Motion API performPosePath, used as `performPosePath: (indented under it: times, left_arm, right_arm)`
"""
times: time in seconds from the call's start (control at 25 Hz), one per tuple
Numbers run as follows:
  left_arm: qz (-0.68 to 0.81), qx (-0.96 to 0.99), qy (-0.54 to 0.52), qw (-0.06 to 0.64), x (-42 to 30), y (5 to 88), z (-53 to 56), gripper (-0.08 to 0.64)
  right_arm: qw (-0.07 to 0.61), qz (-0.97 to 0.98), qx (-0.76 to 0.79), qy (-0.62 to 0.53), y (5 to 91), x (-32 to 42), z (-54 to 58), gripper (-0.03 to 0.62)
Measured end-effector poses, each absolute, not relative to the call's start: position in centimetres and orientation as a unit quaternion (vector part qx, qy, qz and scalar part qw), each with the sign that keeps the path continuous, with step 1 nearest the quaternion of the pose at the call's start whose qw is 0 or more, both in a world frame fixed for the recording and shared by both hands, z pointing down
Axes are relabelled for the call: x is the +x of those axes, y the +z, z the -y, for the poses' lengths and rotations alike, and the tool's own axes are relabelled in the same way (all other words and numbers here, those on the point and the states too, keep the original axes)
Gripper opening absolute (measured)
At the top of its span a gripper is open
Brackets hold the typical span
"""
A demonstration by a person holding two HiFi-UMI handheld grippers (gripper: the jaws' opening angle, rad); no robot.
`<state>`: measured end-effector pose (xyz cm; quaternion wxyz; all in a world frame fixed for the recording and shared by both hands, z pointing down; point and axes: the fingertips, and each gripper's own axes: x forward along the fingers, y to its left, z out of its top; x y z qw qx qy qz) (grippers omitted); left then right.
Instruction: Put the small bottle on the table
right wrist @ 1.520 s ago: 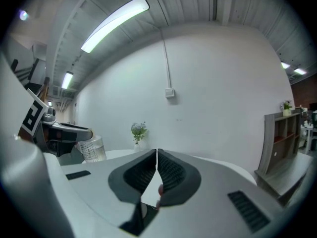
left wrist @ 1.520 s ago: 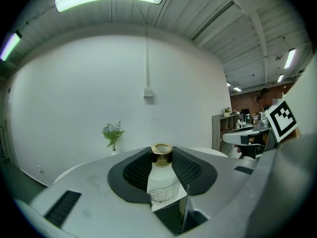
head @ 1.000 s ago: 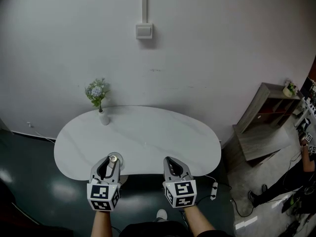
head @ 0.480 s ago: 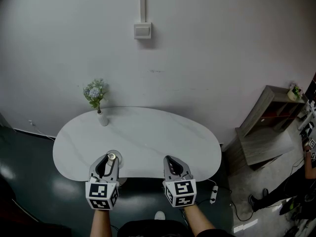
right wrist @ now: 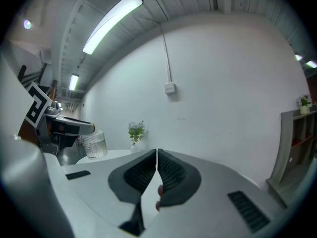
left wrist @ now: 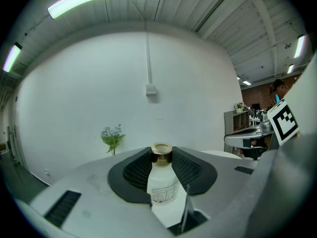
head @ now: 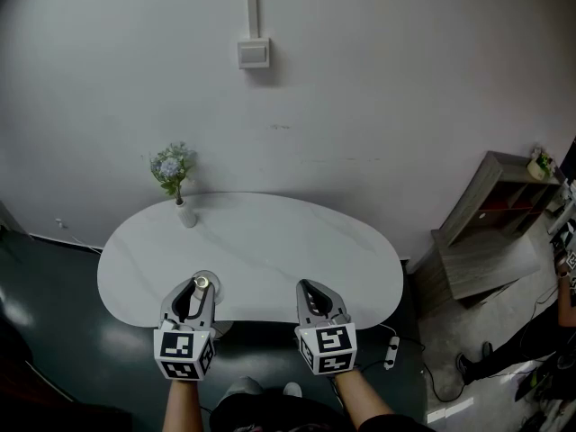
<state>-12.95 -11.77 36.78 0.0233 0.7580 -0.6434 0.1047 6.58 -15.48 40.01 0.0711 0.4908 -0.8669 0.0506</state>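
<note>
**Left gripper.** The left gripper (head: pixel 196 289) sits in the lower left of the head view, at the near edge of the white table (head: pixel 270 241). Its jaws are pinching the small bottle (left wrist: pixel 161 182). In the left gripper view the ribbed pads bear on the bottle's shoulder from both sides, with the gold cap standing clear above them. The bottle is upright, which suits setting it down on its base without tipping. The grip is high on the body, so the base is free to meet the tabletop.

**Position of the bottle.** It is over the near left margin of the table, just inside the rim. No view shows its base plainly, so I cannot tell whether it touches the surface or hangs just above it. In my judgement the placing step is in hand but not finished, since the jaws are not released.

**Right gripper.** The right gripper (right wrist: pixel 157 162) appears in the lower centre of the head view, by the near rim and well apart from the bottle. Its jaws are pressed together with nothing between them. It appears to be kept aside so as not to obstruct the placement.

**Surroundings.** A vase of flowers (head: pixel 184 212) stands at the far left of the table, well clear of the bottle. The drop point carries little risk of collision. The main risk is its nearness to the table edge.
</note>
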Motion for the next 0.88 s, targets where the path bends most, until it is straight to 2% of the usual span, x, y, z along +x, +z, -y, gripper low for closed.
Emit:
performPosePath:
  times: [0.88]
  left_arm:
    - [0.634,0.766,0.102,0.037,-14.0,38.5,14.5,0.126]
  right_arm:
    - [0.079,0.862,0.495,0.071,41.0,5.2,17.8,0.067]
